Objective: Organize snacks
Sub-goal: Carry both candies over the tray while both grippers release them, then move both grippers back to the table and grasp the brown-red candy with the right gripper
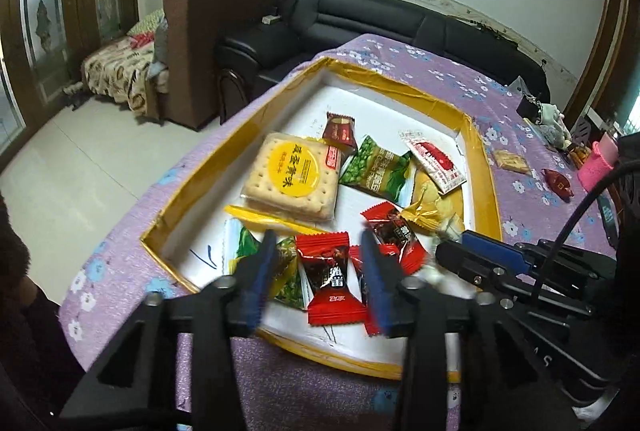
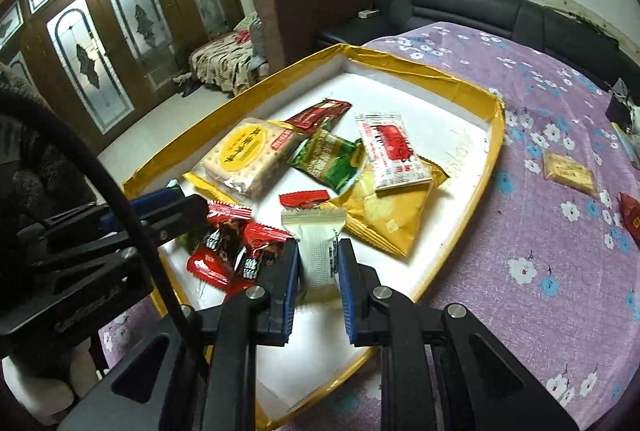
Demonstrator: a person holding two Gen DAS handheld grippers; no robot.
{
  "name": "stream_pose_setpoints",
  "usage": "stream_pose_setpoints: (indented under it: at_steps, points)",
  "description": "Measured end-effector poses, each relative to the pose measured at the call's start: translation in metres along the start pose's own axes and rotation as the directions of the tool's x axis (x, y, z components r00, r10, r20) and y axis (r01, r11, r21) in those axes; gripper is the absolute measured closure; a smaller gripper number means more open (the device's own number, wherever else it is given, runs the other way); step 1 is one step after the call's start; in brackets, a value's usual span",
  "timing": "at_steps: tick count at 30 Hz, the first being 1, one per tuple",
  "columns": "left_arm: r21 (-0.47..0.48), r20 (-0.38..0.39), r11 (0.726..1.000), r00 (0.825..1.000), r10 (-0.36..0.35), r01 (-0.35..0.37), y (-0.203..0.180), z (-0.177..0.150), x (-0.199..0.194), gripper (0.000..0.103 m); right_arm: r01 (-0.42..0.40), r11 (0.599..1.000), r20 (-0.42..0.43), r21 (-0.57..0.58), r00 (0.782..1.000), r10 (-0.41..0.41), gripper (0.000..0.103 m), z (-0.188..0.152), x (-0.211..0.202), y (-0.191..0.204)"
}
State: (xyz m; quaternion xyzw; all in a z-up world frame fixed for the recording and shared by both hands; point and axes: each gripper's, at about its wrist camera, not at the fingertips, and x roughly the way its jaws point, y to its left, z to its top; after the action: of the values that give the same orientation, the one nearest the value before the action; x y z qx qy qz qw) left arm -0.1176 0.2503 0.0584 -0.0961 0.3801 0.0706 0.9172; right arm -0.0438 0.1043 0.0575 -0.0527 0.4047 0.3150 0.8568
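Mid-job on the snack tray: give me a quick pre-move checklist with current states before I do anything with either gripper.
1. Right gripper shut on the white packet: ok.
2. White packet over the tray, not the tablecloth: ok.
3. Left gripper open, pads off the red candy lying between them: ok.
4. Grippers apart from each other: ok, though close.
5. All snacks collected: not ok; a cracker packet and a red packet lie on the tablecloth.
6. Whether the white packet touches the tray floor: cannot tell.
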Motion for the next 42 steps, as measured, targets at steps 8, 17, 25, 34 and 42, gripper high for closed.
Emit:
stream_pose_setpoints:
  at_steps: [8,17,25,34,42]
  points:
    - [0.035,0.027,0.999,0.999,0.019,-0.020,-0.011,0.001,-0.009,0.028,-0.013,0.999,0.045,0.041,0.999,0.011,0.084,-0.004,-0.022,-0.007]
    - [0.084,0.046,0.994,0.996,0.070,-0.074,-0.027,-0.001,-0.019,0.016,-0.005,0.996,0.077,0.089,0.997,-0.002,0.082,-0.013,-0.037,-0.021]
    - [0.165,0.120,0.960,0.970,0.210,-0.228,-0.054,-0.003,-0.035,0.005,0.017,0.986,0.151,0.167,0.988,-0.042,0.082,-0.020,-0.075,-0.055]
    - [0.229,-0.055,0.970,0.996,-0.067,0.078,-0.089,-0.006,-0.048,0.011,0.114,0.947,0.295,0.300,0.933,-0.206,0.080,-0.028,-0.171,-0.124]
    - [0.301,-0.012,0.927,0.972,-0.233,0.226,-0.135,0.066,-0.112,0.011,0.310,0.871,0.421,0.382,0.780,-0.462,0.074,-0.017,-0.300,-0.184]
